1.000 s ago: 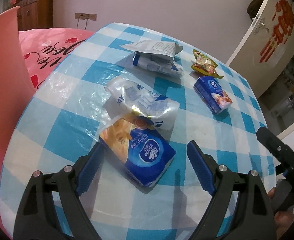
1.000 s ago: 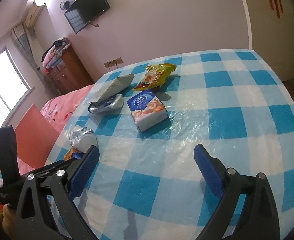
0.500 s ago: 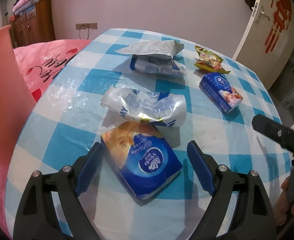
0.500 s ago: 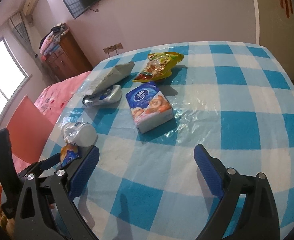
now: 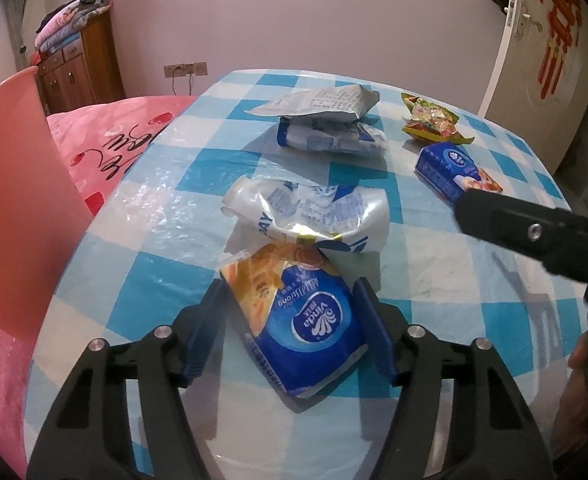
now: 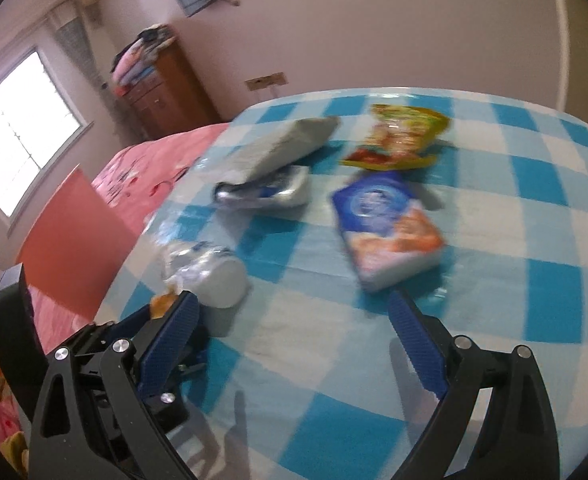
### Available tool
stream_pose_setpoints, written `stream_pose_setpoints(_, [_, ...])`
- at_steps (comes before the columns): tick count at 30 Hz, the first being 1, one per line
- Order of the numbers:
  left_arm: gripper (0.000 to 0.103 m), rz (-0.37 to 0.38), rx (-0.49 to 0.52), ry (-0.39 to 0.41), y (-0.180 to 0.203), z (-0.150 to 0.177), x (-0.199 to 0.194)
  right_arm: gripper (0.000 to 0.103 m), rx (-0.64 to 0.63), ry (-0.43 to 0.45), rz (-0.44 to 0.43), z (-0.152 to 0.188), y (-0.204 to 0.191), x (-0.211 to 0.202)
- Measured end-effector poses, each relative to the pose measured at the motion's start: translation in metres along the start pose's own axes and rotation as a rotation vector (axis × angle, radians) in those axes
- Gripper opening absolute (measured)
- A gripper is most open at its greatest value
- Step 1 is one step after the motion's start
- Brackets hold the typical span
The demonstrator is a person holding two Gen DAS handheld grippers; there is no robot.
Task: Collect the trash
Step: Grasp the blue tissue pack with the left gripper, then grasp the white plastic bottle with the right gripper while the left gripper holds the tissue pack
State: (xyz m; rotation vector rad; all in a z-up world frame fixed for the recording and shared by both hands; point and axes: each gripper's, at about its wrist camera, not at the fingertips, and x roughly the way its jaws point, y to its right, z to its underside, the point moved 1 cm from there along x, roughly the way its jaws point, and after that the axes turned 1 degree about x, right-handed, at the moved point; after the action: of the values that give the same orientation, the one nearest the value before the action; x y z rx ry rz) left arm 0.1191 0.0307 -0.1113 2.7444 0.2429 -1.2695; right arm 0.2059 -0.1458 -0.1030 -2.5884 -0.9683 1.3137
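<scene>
A blue Vinda tissue pack (image 5: pixel 297 316) lies at the near edge of the checked table (image 5: pixel 166 220). My left gripper (image 5: pixel 294 332) has closed in on it; both pads touch its sides. Behind it lies a crumpled white plastic wrapper (image 5: pixel 313 212). Further back are a grey paper bag over a white-blue wrapper (image 5: pixel 325 128), a yellow snack bag (image 5: pixel 429 120) and a second tissue pack (image 5: pixel 449 172). My right gripper (image 6: pixel 294 340) is open and empty above the table, near that second pack (image 6: pixel 385 228). The right view is blurred.
A pink bed (image 5: pixel 106 144) and a red chair back (image 5: pixel 10 200) stand left of the table. A wooden dresser (image 5: pixel 78 68) is at the back wall. A door (image 5: pixel 541 60) is at the right. The right gripper's body (image 5: pixel 533 232) reaches over the table's right side.
My left gripper's fingers have closed from wide open onto the Vinda pack. My right gripper has moved forward towards the second tissue pack and stayed open.
</scene>
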Motion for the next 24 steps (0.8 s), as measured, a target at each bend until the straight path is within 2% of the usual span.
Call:
stream_pose_setpoints(9, [0.056, 0.052, -0.043, -0.016, -0.014, 0.002, -0.007, 0.094, -0.043, -0.013, -0.14, -0.009, -0.025, 0.022])
stream_pose_setpoints(19, [0.052, 0.01, -0.062, 0.0, -0.043, 0.003, -0.016, 0.094, -0.087, -0.031, -0.179, -0.009, -0.039, 0.043])
stream_pose_setpoints(24, [0.051, -0.017, -0.064, 0.003, -0.058, 0.002, -0.017, 0.094, -0.141, -0.042, -0.163, -0.009, -0.048, 0.052])
